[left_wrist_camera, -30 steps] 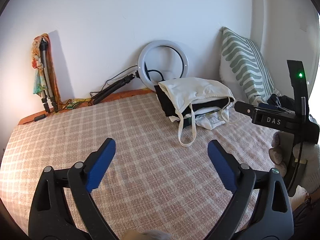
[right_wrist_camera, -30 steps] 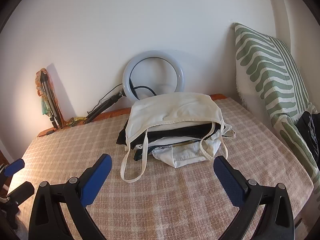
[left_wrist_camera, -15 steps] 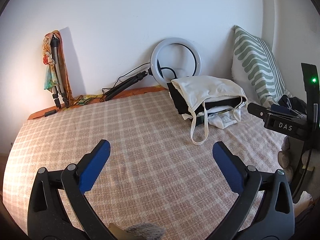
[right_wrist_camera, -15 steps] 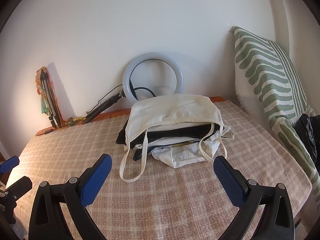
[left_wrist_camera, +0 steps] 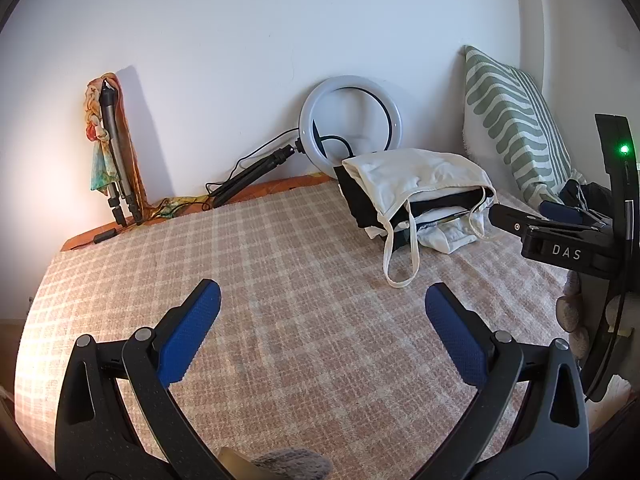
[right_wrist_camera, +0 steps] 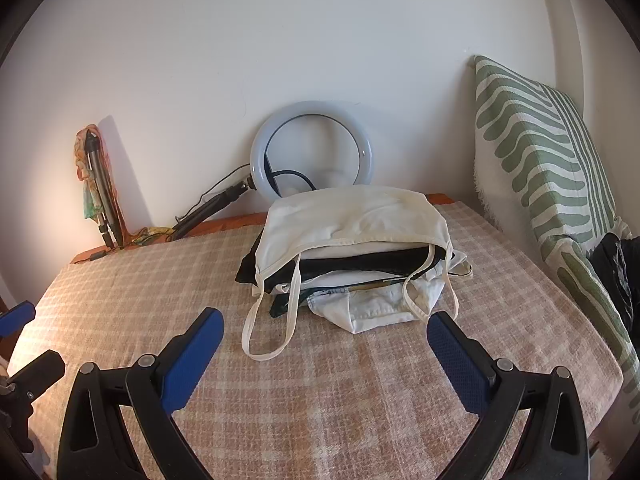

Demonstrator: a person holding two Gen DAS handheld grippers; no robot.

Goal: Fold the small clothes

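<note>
A stack of folded small clothes (right_wrist_camera: 352, 256) lies at the back of a bed with a pink checked cover (right_wrist_camera: 360, 392). A cream strappy top (right_wrist_camera: 348, 220) is on top, black and white pieces under it, and its straps hang toward me. The stack also shows in the left wrist view (left_wrist_camera: 416, 196), far right of the bed. My left gripper (left_wrist_camera: 320, 300) is open and empty above bare cover, well short of the stack. My right gripper (right_wrist_camera: 320, 328) is open and empty just in front of the stack; its body shows in the left wrist view (left_wrist_camera: 560, 248).
A ring light (right_wrist_camera: 312, 160) on a folded stand leans on the wall behind the stack. A green-striped cushion (right_wrist_camera: 552, 176) stands at the right, dark clothing (right_wrist_camera: 616, 264) beside it. A tripod with a scarf (right_wrist_camera: 96, 184) stands in the left corner.
The left gripper has drawn back and turned left, so the stack sits further right and smaller in its view. The right gripper has barely moved. Both stay open.
</note>
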